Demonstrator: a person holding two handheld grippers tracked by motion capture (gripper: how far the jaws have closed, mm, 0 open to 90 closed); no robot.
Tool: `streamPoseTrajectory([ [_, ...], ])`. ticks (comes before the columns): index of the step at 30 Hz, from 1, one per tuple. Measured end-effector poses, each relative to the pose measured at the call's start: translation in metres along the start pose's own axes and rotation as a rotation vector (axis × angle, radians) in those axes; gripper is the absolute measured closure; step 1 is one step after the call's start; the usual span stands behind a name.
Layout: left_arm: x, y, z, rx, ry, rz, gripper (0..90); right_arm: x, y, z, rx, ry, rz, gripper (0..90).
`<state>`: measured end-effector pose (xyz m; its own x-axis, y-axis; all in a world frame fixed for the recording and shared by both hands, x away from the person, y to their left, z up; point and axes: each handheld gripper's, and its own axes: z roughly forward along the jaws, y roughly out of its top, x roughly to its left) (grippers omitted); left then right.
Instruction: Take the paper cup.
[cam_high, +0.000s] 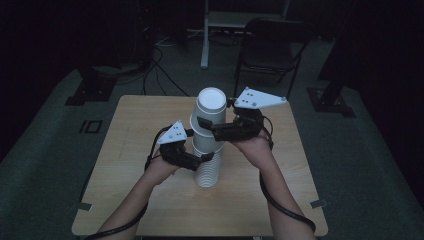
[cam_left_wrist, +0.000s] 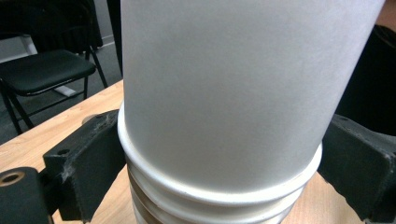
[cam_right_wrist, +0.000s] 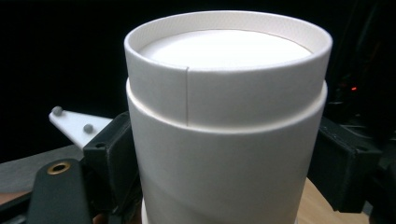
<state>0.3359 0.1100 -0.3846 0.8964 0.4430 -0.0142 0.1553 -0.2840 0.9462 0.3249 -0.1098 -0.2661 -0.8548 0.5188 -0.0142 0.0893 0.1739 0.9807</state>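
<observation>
At table (cam_high: 150, 200) centre: left gripper (cam_high: 202, 159) clamps cup stack (cam_high: 206, 172) at rims, steadying it; right gripper (cam_high: 210, 129) pinches top cup (cam_high: 209, 117), likely to pull it free.

the left hand-held gripper (cam_left_wrist: 219, 186) has its black jaws pressed on both sides of a stack of white paper cups (cam_left_wrist: 233, 93), at the rolled rims; wooden tabletop (cam_left_wrist: 42, 135) beneath; a black folding chair (cam_left_wrist: 42, 72) beyond
</observation>
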Motion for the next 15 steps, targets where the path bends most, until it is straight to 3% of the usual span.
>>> streamPoseTrajectory([
  [15,0.000,0.000,0.000,0.005,-0.002,-0.001,6.2,-0.007,0.016,-0.024,-0.054,-0.021,0.008,18.8],
])
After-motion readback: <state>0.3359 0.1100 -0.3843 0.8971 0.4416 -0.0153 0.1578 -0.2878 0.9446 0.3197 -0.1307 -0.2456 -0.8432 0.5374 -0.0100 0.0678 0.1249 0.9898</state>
